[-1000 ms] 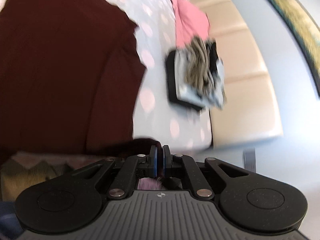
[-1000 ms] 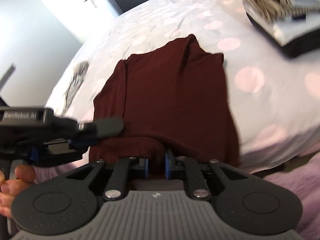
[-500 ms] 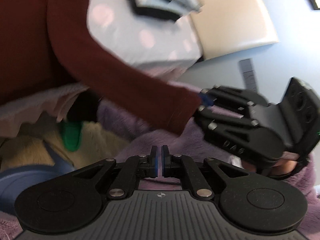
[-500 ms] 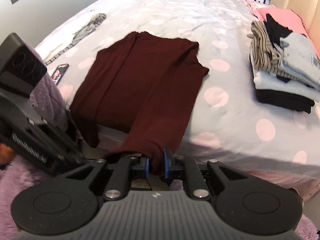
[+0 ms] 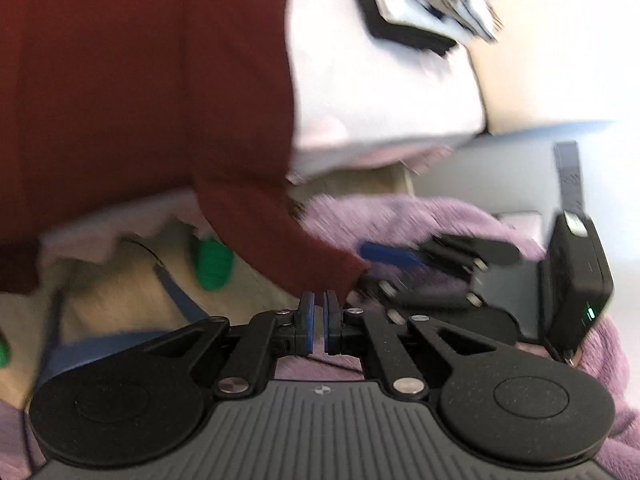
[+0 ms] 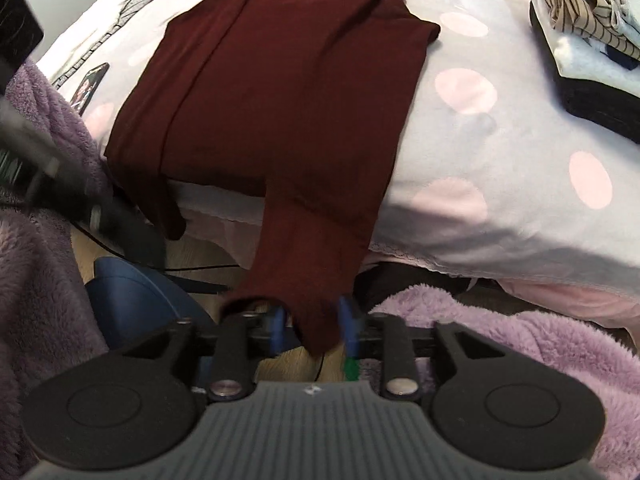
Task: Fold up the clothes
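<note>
A maroon long-sleeved top (image 6: 288,80) lies flat on the bed, and both its sleeves hang over the near edge. The cuff of the right sleeve (image 6: 316,320) hangs loose between the blue pads (image 6: 347,322) of my right gripper (image 6: 312,328), whose jaws are opening. In the left wrist view the same sleeve (image 5: 256,200) droops toward the right gripper (image 5: 404,270) just beyond it. My left gripper (image 5: 319,322) is shut with nothing between its pads. It shows as a dark blur (image 6: 80,208) at the left of the right wrist view.
The bed (image 6: 500,140) has a pale sheet with pink dots. A stack of folded clothes (image 6: 580,20) sits at its far right and a phone (image 6: 90,82) at its left. Purple fleece (image 6: 500,340) and a blue object (image 6: 132,292) lie below the bed's edge, near a green thing (image 5: 212,264).
Both grippers have tipped downward toward the bed's near edge. The right gripper's jaws, shut on the sleeve cuff before, have spread apart. The left gripper stays shut and empty.
</note>
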Motion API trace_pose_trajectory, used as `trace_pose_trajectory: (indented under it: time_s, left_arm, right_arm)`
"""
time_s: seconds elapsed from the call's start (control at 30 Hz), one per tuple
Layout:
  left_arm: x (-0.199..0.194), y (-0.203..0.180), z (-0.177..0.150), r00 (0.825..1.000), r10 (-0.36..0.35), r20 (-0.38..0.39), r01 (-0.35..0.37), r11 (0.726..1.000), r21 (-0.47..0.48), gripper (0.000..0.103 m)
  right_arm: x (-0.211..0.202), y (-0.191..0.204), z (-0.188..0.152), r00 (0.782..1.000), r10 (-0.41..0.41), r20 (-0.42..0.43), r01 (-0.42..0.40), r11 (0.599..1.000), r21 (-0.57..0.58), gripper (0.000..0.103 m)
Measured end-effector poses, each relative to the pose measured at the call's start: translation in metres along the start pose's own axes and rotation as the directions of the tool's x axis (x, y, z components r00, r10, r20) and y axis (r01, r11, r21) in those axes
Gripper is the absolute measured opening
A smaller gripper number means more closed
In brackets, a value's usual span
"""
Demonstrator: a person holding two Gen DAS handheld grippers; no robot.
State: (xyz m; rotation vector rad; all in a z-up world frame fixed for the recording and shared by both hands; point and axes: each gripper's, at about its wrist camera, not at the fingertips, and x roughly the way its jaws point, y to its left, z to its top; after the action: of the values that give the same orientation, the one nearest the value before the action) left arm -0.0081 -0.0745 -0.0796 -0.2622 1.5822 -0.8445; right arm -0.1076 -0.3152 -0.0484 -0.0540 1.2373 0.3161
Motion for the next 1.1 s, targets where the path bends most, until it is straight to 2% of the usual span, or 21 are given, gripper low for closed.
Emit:
trace_pose_trajectory:
  time_s: [0.1,0.2,0.33,0.43,0.57,0.67,0.73,0.83,0.9,1.0,1.1]
  left_arm:
    - [-0.016,0.009,0.021,0.998,0.059,0.037,-0.058,0.998,-0.005,0.001]
    - [-0.031,0.013,0.045,0.992,0.103,0.077,-0.104,0.995,0.006,0.001]
    - [-0.042,0.015,0.083,0.979,0.138,0.148,-0.146,0.988,0.049,0.001]
    - [-0.044,0.013,0.114,0.966,0.160,0.203,-0.181,0.979,0.090,0.001]
    - [-0.028,0.005,0.151,0.932,0.236,0.277,-0.286,0.945,0.157,0.003]
    - [-0.014,0.001,0.177,0.897,0.288,0.336,-0.365,0.911,0.191,0.012]
    - [-0.006,0.002,0.194,0.884,0.293,0.363,-0.381,0.903,0.199,0.017]
    - [0.005,0.003,0.217,0.874,0.291,0.389,-0.392,0.895,0.212,0.027]
    - [0.014,0.003,0.231,0.867,0.288,0.407,-0.401,0.888,0.225,0.042]
    - [0.029,0.007,0.251,0.859,0.296,0.418,-0.416,0.880,0.231,0.044]
    - [0.043,0.017,0.270,0.862,0.300,0.408,-0.413,0.883,0.223,0.043]
  right_arm:
    - [-0.006,-0.005,0.005,1.000,-0.011,-0.008,0.011,1.000,-0.009,0.037]
    - [-0.014,-0.013,0.016,0.999,-0.035,-0.005,0.035,0.999,-0.034,0.043]
    - [-0.023,-0.026,0.044,0.997,-0.070,0.031,0.072,0.996,-0.048,0.043]
    - [-0.023,-0.041,0.076,0.994,-0.086,0.065,0.089,0.995,-0.042,0.044]
    - [-0.008,-0.063,0.120,0.990,-0.088,0.107,0.088,0.996,0.008,0.044]
    - [0.010,-0.080,0.153,0.987,-0.084,0.136,0.075,0.995,0.069,0.044]
    - [0.022,-0.087,0.173,0.982,-0.103,0.156,0.088,0.991,0.096,0.044]
    - [0.043,-0.098,0.197,0.974,-0.135,0.181,0.114,0.986,0.125,0.044]
    - [0.058,-0.107,0.212,0.971,-0.146,0.189,0.120,0.982,0.144,0.044]
    - [0.077,-0.122,0.227,0.972,-0.135,0.191,0.099,0.977,0.188,0.045]
    - [0.095,-0.136,0.237,0.980,-0.090,0.176,0.047,0.971,0.233,0.045]
